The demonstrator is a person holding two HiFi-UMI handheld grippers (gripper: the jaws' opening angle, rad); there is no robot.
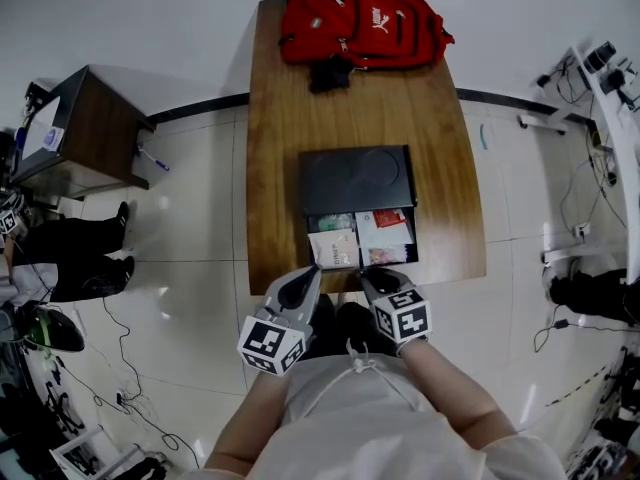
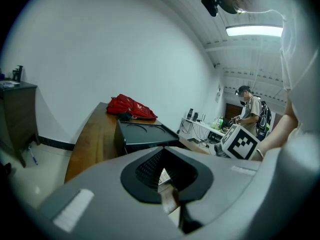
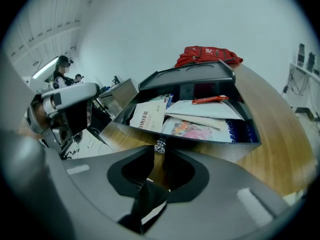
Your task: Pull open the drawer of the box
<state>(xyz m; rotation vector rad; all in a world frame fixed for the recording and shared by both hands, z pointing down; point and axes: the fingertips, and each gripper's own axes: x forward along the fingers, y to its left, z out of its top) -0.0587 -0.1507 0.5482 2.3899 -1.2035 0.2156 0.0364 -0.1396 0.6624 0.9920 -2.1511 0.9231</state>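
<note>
The black box [image 1: 357, 178] sits mid-table with its drawer [image 1: 413, 236] pulled out toward me, full of papers and booklets [image 3: 192, 116]. My right gripper [image 1: 368, 274] is at the drawer's front wall [image 3: 210, 145], shut on the small metal knob [image 3: 160, 146] that shows right at its tips. My left gripper [image 1: 312, 272] hovers beside it near the drawer's front left corner, jaws shut with nothing between them. In the left gripper view the box [image 2: 145, 134] lies ahead, seen from its left side.
A red backpack [image 1: 360, 23] lies at the far end of the wooden table [image 1: 280, 118]. A dark side table [image 1: 90, 128] and a seated person [image 1: 70, 258] are at the left. Cables and equipment line the right wall [image 1: 600, 118].
</note>
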